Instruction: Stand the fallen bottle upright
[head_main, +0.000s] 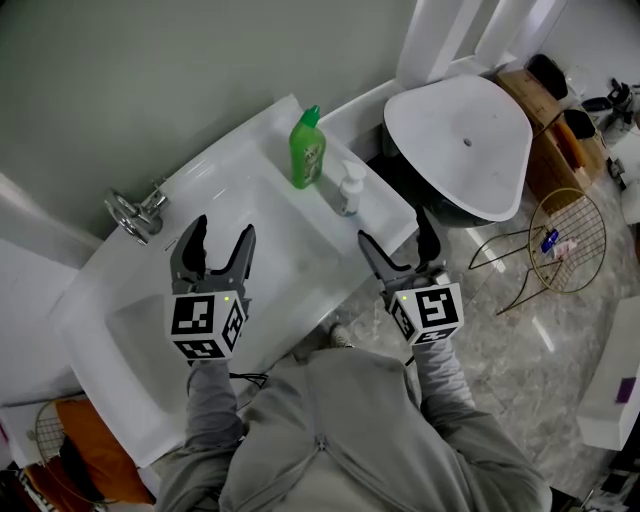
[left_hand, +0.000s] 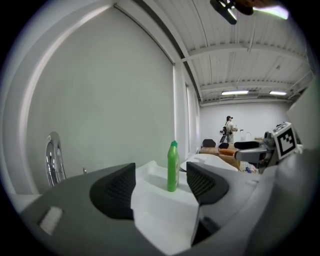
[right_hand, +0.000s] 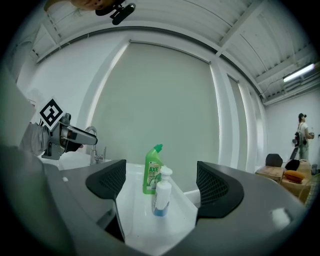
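A green bottle (head_main: 307, 148) stands upright on the back right corner of the white washbasin (head_main: 150, 300). A small white pump bottle (head_main: 349, 188) stands upright just in front of it. My left gripper (head_main: 222, 232) hovers open over the basin, to the left of both bottles. My right gripper (head_main: 397, 236) is open beyond the basin's right edge, near the pump bottle. The left gripper view shows the green bottle (left_hand: 172, 166) between the open left gripper (left_hand: 160, 185) jaws, some way off. Through the right gripper (right_hand: 160, 186) I see the green bottle (right_hand: 152, 170) and pump bottle (right_hand: 161, 192).
A chrome tap (head_main: 135, 212) stands at the basin's back left. A white toilet (head_main: 460, 140) is to the right, with a gold wire stand (head_main: 565, 240) and cardboard boxes (head_main: 545, 120) beyond. A person (left_hand: 229, 129) stands far off in the room.
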